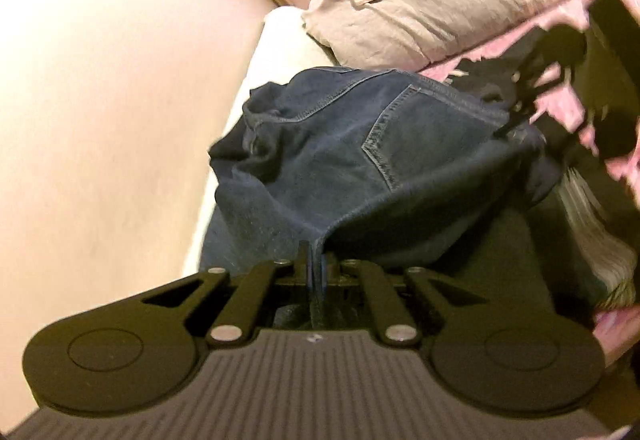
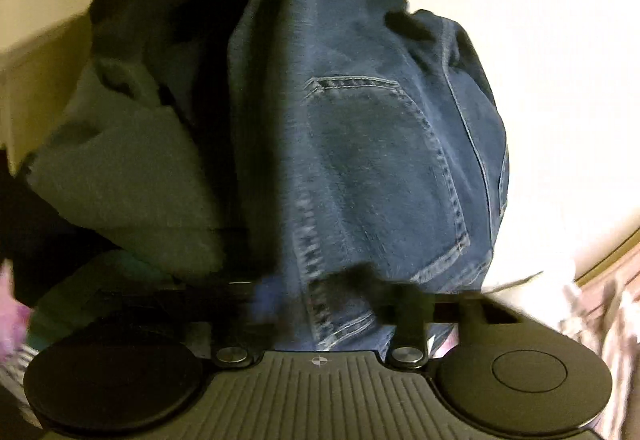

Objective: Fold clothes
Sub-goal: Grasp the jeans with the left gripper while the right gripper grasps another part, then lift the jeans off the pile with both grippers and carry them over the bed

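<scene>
Left wrist view: left gripper (image 1: 314,260) has its jaws pinched tight on a fold of the blue jeans (image 1: 344,152), denim edge drawn up into the closed fingers. Jeans lie bunched on a cream surface (image 1: 100,120), back pocket (image 1: 404,132) facing up. Behind them sits a stack of beige folded cloth (image 1: 420,0); pink fabric (image 1: 560,108) at the right, blurred. Right wrist view: right gripper (image 2: 340,292) is blurred, but its fingers sit close together with the jeans (image 2: 360,160) seam running down between them, so it reads as clamped on denim. Grey-green garment (image 2: 120,180) lies beside the jeans on the left, touching them.
</scene>
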`<act>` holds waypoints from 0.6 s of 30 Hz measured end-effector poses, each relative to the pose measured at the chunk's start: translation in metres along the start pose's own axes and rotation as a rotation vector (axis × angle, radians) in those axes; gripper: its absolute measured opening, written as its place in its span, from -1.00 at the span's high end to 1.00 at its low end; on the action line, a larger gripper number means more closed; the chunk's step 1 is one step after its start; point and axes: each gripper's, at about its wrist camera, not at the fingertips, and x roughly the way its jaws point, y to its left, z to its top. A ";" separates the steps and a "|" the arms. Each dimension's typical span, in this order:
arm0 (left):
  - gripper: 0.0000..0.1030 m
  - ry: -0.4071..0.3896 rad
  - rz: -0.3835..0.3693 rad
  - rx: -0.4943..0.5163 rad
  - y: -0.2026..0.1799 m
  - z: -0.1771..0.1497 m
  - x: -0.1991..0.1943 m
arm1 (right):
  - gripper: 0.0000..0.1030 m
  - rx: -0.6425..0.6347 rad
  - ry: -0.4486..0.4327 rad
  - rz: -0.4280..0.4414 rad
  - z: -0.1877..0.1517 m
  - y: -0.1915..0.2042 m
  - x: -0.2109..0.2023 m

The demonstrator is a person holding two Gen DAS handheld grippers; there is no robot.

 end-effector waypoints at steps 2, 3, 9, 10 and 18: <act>0.91 -0.011 0.018 0.019 0.000 0.000 -0.004 | 0.87 0.030 0.002 -0.012 0.006 -0.011 -0.010; 0.92 -0.029 0.033 0.025 0.001 0.004 -0.008 | 0.95 0.046 0.001 -0.023 0.010 -0.019 -0.018; 0.91 -0.186 0.128 0.062 0.009 0.054 -0.043 | 1.00 0.106 -0.064 -0.233 0.034 -0.086 -0.096; 0.92 -0.219 0.147 0.062 0.010 0.067 -0.049 | 1.00 0.113 -0.075 -0.273 0.037 -0.099 -0.111; 0.93 -0.419 0.235 0.091 -0.032 0.165 -0.113 | 1.00 0.153 -0.131 -0.563 0.011 -0.170 -0.256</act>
